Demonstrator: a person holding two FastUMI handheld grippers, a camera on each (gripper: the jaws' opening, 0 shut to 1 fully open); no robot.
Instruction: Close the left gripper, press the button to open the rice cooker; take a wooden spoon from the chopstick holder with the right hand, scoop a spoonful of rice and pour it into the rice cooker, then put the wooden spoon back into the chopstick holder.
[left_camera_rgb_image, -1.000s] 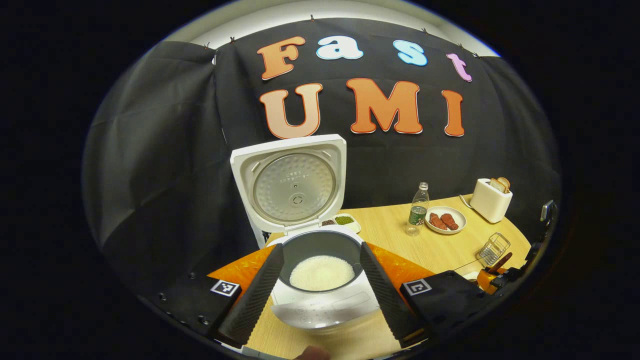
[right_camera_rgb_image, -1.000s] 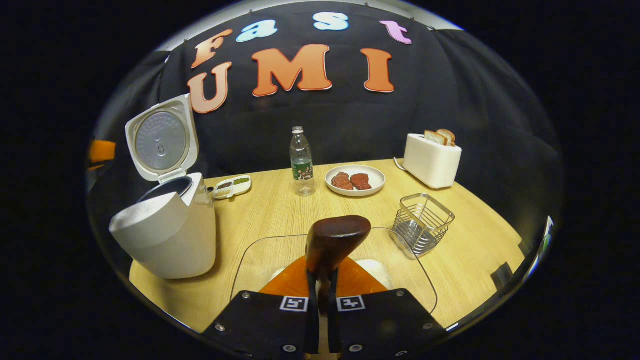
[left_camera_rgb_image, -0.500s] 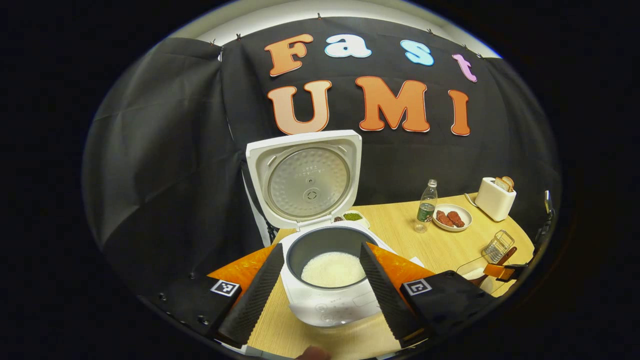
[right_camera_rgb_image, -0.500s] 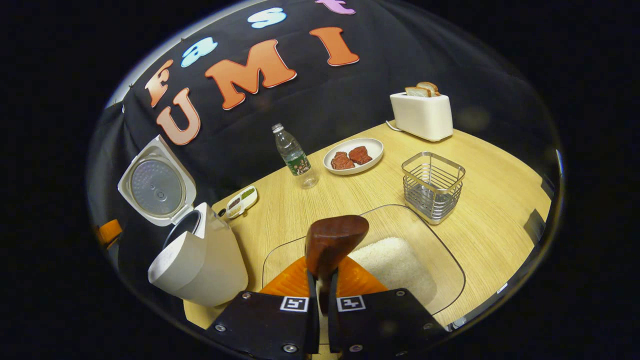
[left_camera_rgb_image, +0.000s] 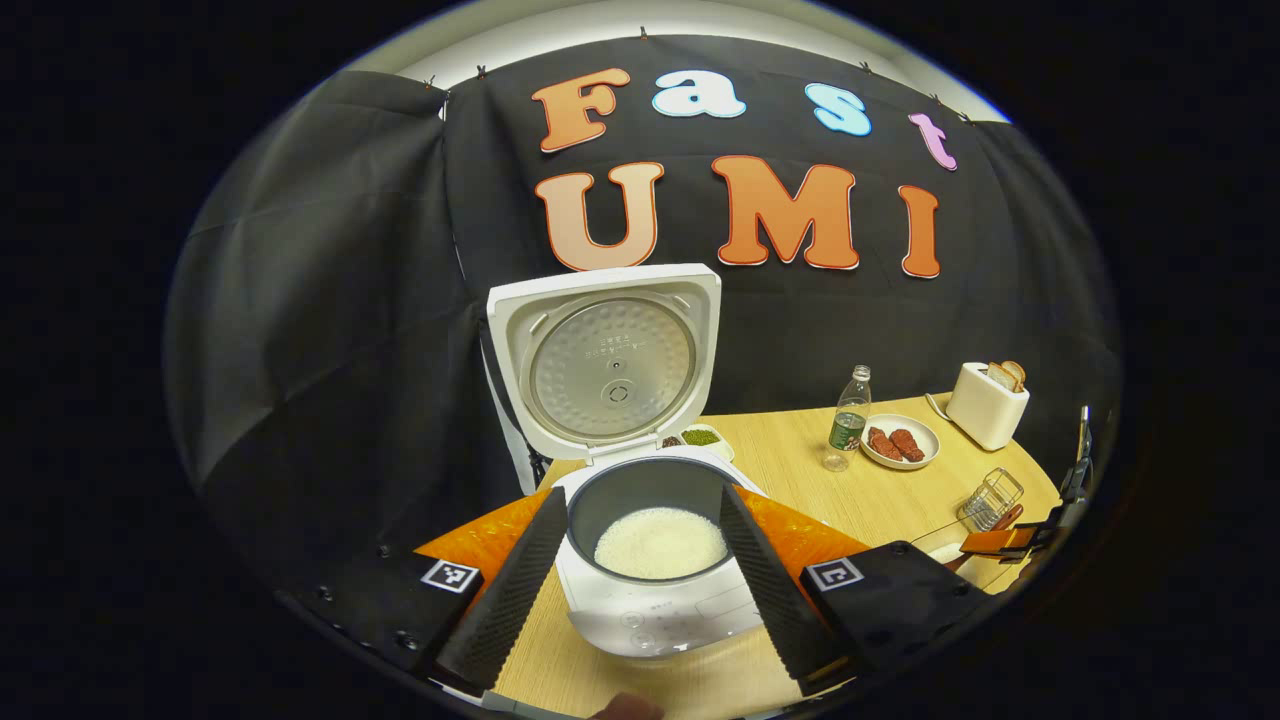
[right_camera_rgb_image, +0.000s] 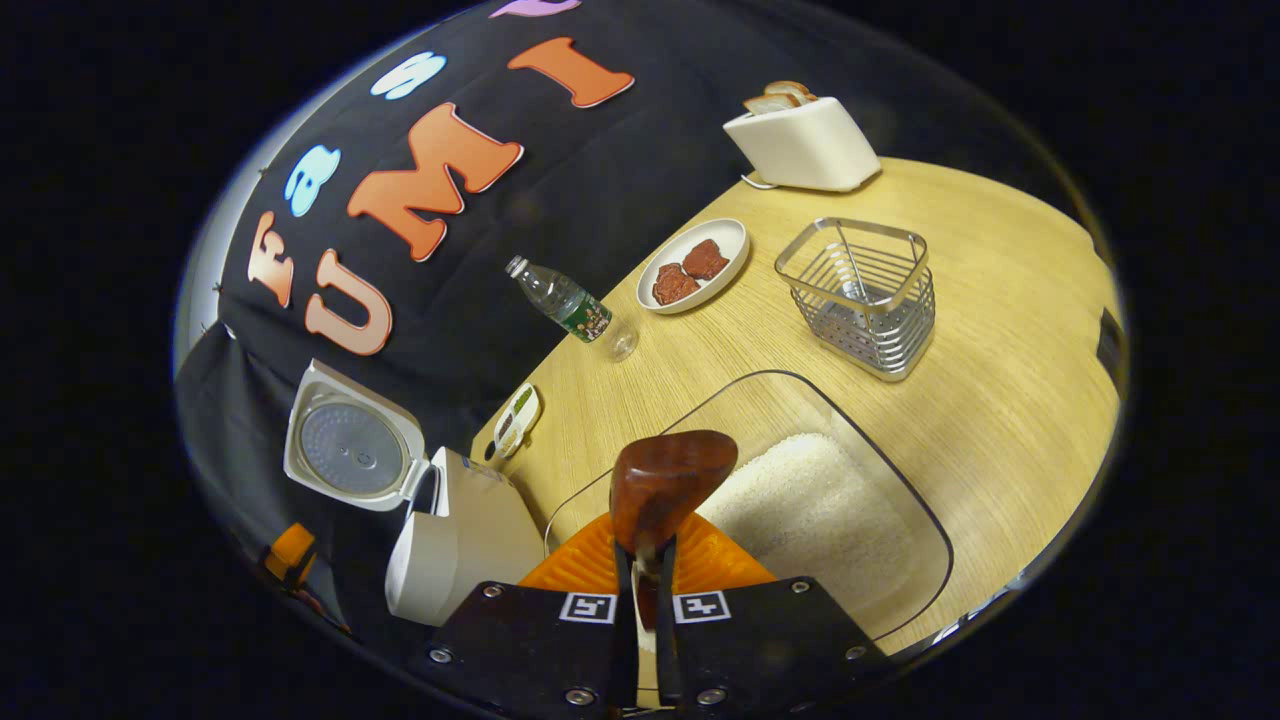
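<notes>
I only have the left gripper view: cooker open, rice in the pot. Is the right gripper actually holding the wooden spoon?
Observer: Yes. In the right gripper view the right gripper is shut on the wooden spoon, with both fingers pressing on its handle.
Operator: Where is the spoon's bowl?
Observer: It shows over the end of the glass dish nearest the rice cooker. The dish's rice lies toward the other end.
Operator: Anything in the chopstick holder?
Observer: I see no utensil in the chopstick holder. It stands upright on the table beyond the dish.
</notes>
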